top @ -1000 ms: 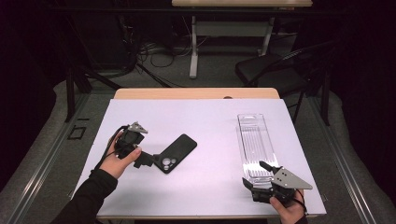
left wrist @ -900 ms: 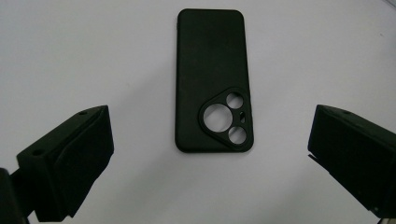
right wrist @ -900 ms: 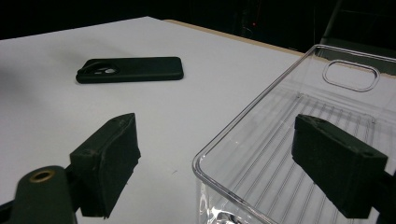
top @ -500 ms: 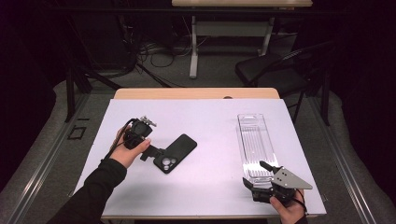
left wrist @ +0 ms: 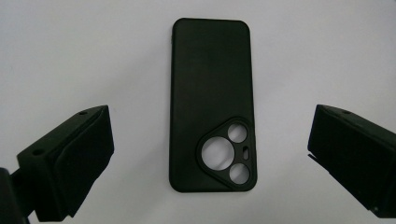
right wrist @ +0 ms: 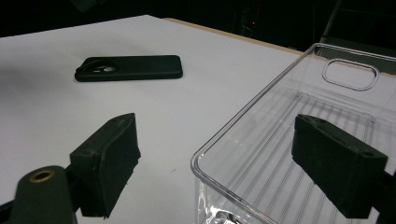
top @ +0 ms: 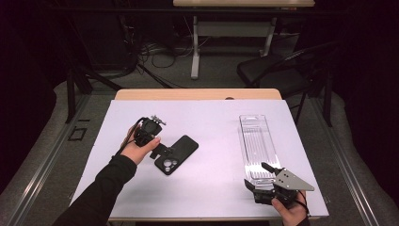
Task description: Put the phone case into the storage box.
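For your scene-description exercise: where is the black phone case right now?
In the high view the black phone case lies flat on the table's left half, just ahead of the left gripper, far from the clear tray.

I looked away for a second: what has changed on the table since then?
The left tool has moved right, toward the black phone case, and now hovers over it with open jaws. Nothing was grasped or released. The case, the clear tray and the right tool, open at the tray's near end, stayed put.

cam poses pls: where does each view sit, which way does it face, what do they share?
High view: above the person's side, facing forward and down on the table; both forearms, left gripper, right gripper.
Left gripper view: straight down on the phone case; open jaws.
Right gripper view: low, across the clear tray; open jaws.
Shared: the case.
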The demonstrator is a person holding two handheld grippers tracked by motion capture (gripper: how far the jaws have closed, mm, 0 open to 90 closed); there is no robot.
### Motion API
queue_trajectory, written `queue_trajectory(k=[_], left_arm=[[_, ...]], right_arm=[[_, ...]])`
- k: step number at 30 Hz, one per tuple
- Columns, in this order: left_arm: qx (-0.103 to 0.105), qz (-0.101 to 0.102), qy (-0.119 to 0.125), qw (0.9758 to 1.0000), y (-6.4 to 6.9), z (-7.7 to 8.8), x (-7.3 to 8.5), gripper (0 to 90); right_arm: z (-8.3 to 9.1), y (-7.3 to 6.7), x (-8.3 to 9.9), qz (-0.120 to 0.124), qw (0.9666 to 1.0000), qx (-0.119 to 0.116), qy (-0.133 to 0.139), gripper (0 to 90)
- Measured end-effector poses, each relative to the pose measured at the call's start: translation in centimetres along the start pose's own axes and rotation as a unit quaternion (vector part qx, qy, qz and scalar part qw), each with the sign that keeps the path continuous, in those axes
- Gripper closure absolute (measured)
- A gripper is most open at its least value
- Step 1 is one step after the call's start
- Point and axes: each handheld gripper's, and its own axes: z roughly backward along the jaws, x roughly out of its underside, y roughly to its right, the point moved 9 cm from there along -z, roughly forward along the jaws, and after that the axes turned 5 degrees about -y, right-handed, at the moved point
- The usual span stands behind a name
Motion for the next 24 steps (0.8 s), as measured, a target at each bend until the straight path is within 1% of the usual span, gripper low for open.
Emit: queue_trajectory(k=[2, 3, 4, 6, 9, 10, 13, 15, 19, 20, 23, 24], left_arm=[[0.004, 0.01, -0.001, 0.9999, 0.0, -0.5, -0.2, 0.5], [0.004, 0.01, -0.001, 0.9999, 0.0, -0.5, -0.2, 0.5], [0.002, 0.011, -0.006, 0.9999, -0.2, -0.9, -0.3, 0.5], [-0.004, 0.008, -0.006, 0.9999, -0.4, -1.2, -0.4, 0.5], [-0.006, 0.013, -0.003, 0.9999, -0.6, -1.4, -0.6, 0.5], [-0.005, 0.017, -0.007, 0.9998, -0.7, -1.6, -0.7, 0.5], [-0.013, 0.018, -0.016, 0.9996, -1.0, -2.1, -0.7, 0.4], [-0.011, 0.02, -0.023, 0.9995, -1.0, -2.4, -0.8, 0.5], [-0.01, 0.024, -0.024, 0.9994, -1.1, -2.7, -1.0, 0.4], [-0.008, 0.028, -0.028, 0.9992, -1.1, -2.9, -1.1, 0.5], [-0.013, 0.03, -0.032, 0.999, -1.1, -3.0, -1.2, 0.3], [-0.012, 0.032, -0.039, 0.9987, -1.1, -3.3, -1.3, 0.2]], right_arm=[[0.0, 0.0, 0.0, 0.001, 1.0, 0.0, 0.0, 14.2], [0.0, 0.0, 0.0, 0.001, 1.0, -0.001, 0.0, 14.2], [0.0, 0.0, 0.0, 0.001, 1.0, -0.001, 0.0, 14.2], [0.0, 0.0, 0.0, 0.001, 1.0, -0.001, 0.0, 14.2], [0.0, 0.0, 0.0, 0.001, 1.0, -0.001, 0.0, 14.2], [0.0, 0.0, 0.1, 0.001, 1.0, -0.001, -0.002, 14.2], [-0.1, 0.0, 0.1, 0.002, 1.0, -0.002, -0.003, 14.2], [-0.1, 0.0, 0.1, 0.002, 1.0, -0.002, -0.003, 14.2], [-0.1, 0.0, 0.1, 0.002, 1.0, -0.003, -0.003, 14.2], [-0.1, 0.0, 0.1, 0.003, 1.0, -0.004, -0.003, 14.2], [-0.1, 0.0, 0.1, 0.003, 1.0, -0.003, -0.004, 14.2], [-0.1, 0.0, 0.1, 0.003, 1.0, -0.004, -0.004, 14.2]])
